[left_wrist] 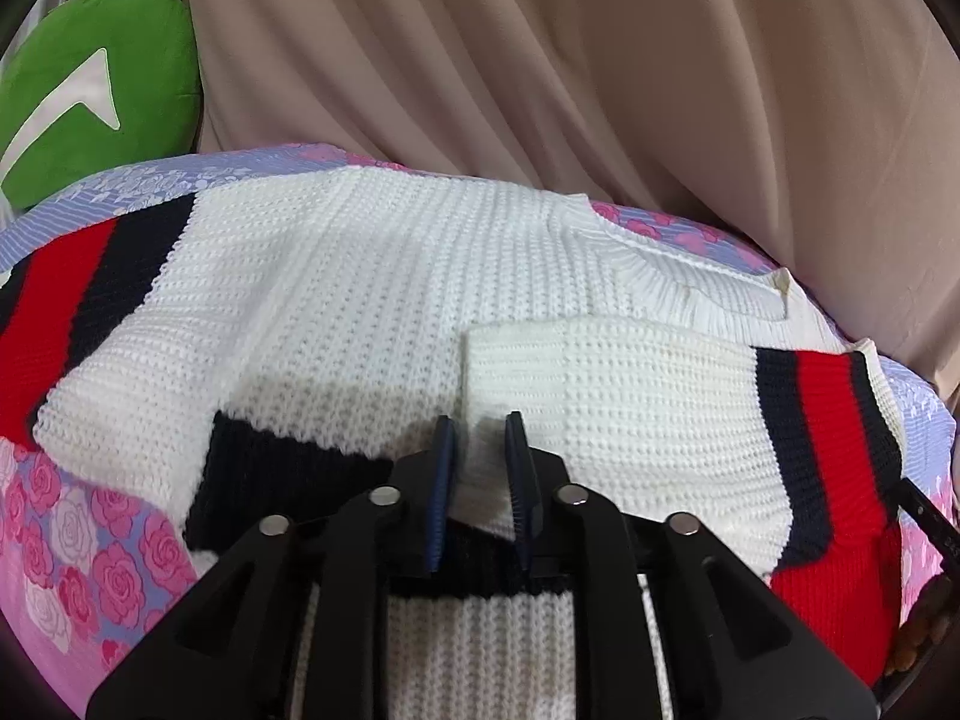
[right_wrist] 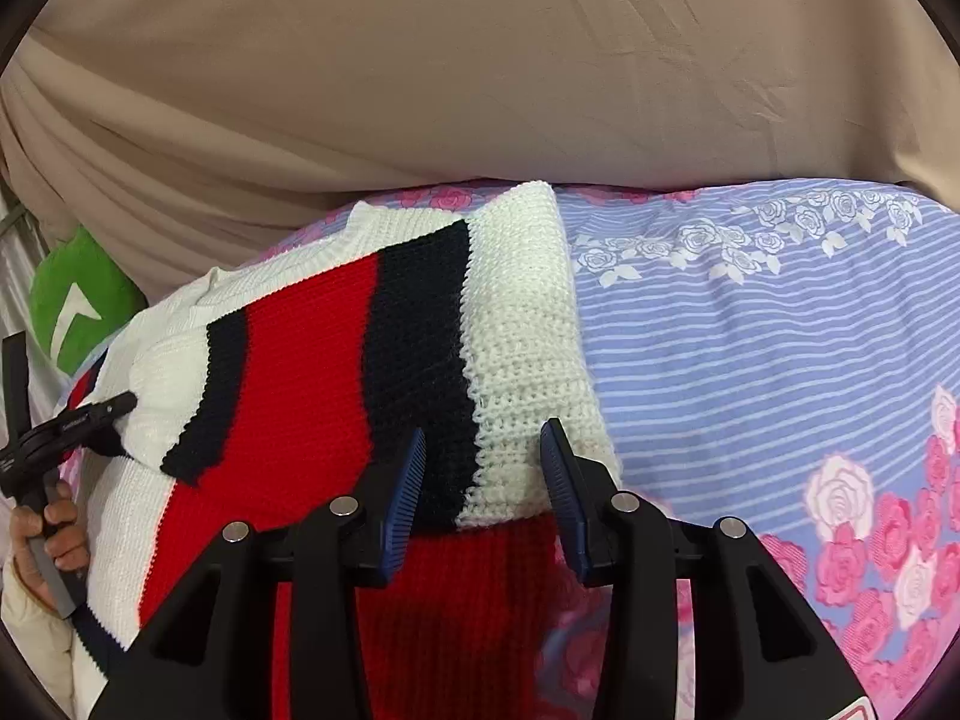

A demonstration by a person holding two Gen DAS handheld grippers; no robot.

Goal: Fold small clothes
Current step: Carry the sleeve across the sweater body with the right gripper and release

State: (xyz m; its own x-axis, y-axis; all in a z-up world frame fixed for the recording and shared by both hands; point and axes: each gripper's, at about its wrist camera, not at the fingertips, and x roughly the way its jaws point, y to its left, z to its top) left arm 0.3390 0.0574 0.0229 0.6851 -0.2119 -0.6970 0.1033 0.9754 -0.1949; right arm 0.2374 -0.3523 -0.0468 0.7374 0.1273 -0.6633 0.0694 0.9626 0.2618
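**Ana:** Sweater (left_wrist: 372, 276) first, from the left wrist view: where does it lie?

**Ben:** Spread on the bed cover (left_wrist: 78, 546), the one printed with roses and stripes. It is white knit with red and dark navy bands. One sleeve (left_wrist: 660, 420) is folded in across the body, its striped cuff toward the right. The ribbed neckline sits at the far right edge, near the beige drape (left_wrist: 600, 60). A green cushion (left_wrist: 108, 90) shows at upper left.

**Ana:** And the left gripper (left_wrist: 480, 456)?

**Ben:** Its fingers (left_wrist: 445, 480) stand narrowly apart, low over the folded sleeve's near edge. White knit shows in the gap, but I cannot tell whether the pads press on it.

**Ana:** Now the right wrist view.

**Ben:** The same sweater (right_wrist: 312, 348) fills the left half, the folded layer showing red, navy and white bands. The striped, rose-printed bed cover (right_wrist: 780, 330) lies bare to the right.

**Ana:** The right gripper (right_wrist: 483, 462)?

**Ben:** Its fingers (right_wrist: 408, 480) are partly open, a clear gap between them. The sweater's near edge sits in that gap, and neither pad visibly clamps it.

**Ana:** Anything at the left edge?

**Ben:** The other gripper (right_wrist: 105, 408), touching the sweater's white knit, with the person's hand (right_wrist: 54, 540) around its handle.
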